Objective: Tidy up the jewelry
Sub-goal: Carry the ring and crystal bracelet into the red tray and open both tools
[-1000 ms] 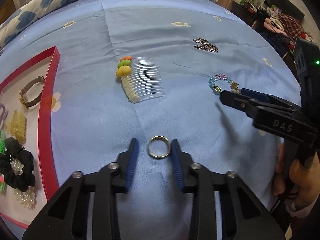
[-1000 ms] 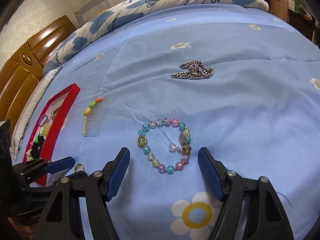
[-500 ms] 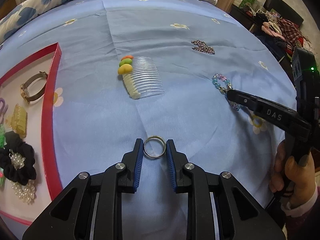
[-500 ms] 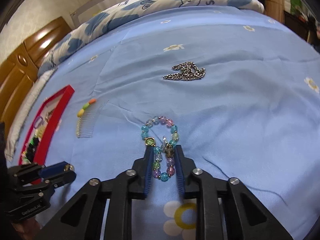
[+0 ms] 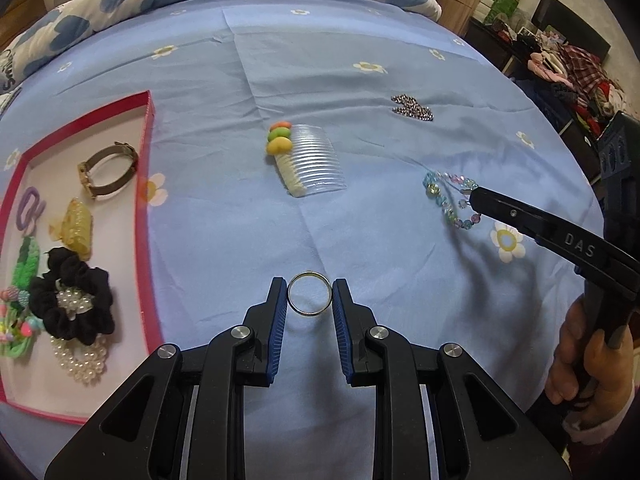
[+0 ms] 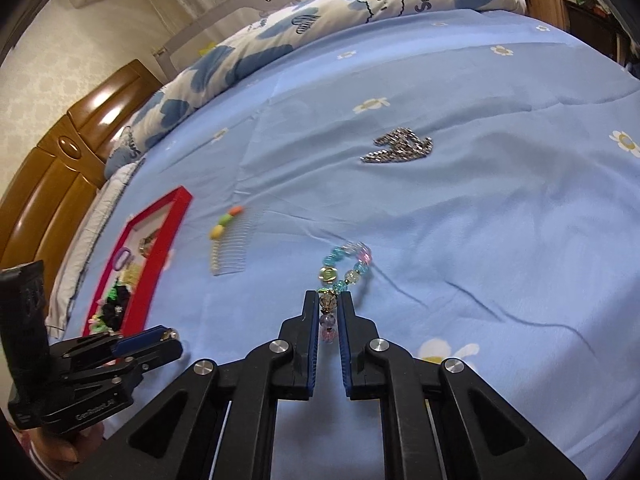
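Keep the left tongs (image 5: 310, 300) clamped on the plain silver metal ring (image 5: 310, 293) and the right tongs (image 6: 329, 310) on the pastel glass-bead bracelet (image 6: 343, 266), lifting both toward the red-rimmed tray (image 5: 148, 216) at frame left.

Light blue bedsheet (image 5: 224, 240) is showing white-and-yellow flowers. Tray (image 5: 150, 128) is showing a red rim. Scrunchie (image 5: 72, 300) is appearing black, ring (image 5: 310, 299) silver, bracelet (image 6: 344, 266) pastel blue, pink, green.
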Demonstrator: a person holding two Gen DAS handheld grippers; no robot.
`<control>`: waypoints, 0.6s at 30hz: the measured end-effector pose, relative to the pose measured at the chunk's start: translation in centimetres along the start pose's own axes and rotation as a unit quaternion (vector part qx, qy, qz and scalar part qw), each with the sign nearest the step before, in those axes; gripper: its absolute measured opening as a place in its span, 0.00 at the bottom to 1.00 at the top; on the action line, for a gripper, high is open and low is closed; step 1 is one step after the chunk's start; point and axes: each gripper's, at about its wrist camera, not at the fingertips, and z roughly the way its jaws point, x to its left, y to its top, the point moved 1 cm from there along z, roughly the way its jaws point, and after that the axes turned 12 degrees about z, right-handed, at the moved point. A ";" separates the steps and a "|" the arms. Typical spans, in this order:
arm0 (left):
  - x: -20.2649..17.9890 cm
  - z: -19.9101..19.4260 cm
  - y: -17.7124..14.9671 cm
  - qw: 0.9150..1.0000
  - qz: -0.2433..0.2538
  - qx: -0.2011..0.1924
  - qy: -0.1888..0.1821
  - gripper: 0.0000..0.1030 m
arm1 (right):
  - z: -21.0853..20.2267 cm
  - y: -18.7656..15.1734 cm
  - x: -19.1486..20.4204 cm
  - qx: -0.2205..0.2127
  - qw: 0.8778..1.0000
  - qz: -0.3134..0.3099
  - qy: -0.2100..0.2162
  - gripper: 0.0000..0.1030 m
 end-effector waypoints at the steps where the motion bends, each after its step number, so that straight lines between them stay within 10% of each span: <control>1: 0.1 -0.3 0.0 1.000 -0.001 -0.002 0.001 0.20 | -0.2 0.0 0.3 -0.001 1.000 -0.002 0.002 0.08; 18: 2.1 -4.0 -0.8 0.999 -0.020 -0.029 0.021 0.20 | -2.4 -0.8 5.9 -0.006 0.998 -0.033 0.052 0.08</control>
